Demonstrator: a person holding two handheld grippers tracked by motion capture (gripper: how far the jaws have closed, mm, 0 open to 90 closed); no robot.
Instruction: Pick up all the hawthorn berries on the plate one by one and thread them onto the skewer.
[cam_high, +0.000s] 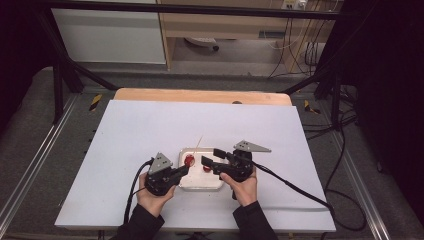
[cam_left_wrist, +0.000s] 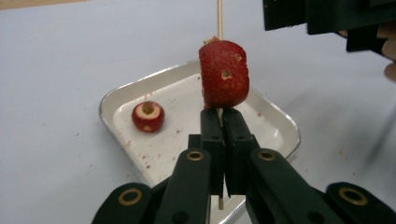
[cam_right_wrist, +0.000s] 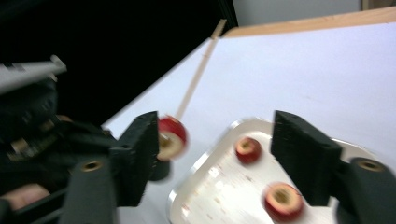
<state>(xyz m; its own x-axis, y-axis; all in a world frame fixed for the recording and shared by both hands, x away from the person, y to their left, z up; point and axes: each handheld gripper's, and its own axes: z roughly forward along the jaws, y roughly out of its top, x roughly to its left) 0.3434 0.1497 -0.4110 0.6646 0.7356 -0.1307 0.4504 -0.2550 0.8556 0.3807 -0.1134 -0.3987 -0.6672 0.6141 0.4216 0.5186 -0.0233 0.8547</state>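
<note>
A dark drape is seen at the far left of the high view, with grey carpeted floor (cam_high: 30, 125) and a metal rail beside the table. The table is covered by a pale blue-white sheet (cam_high: 150, 125), and a strip of bare wooden tabletop (cam_high: 200, 96) is left showing along its far edge. Behind it, a white panel and a light wooden cabinet (cam_high: 225, 25) are visible, with loose cables on the floor to the right.

Near the sheet's front edge, the left gripper (cam_high: 183, 171) is held over the left rim of a small white tray (cam_high: 200, 185). Its jaws are closed together on a thin wooden skewer (cam_left_wrist: 219, 18), on which a red fruit piece (cam_left_wrist: 224, 73) is threaded just above the jaw tips, over the tray. A second red piece (cam_left_wrist: 148, 116) is seen lying in the tray, which is flecked with red crumbs.

To the right, the right gripper (cam_high: 210, 156) is held over the tray's right side; its jaws are spread apart, with nothing pressed between them. In the right gripper view, two pieces (cam_right_wrist: 247, 149) are shown in the tray between the jaws. Black cables are trailed across the sheet and the floor at the right.
</note>
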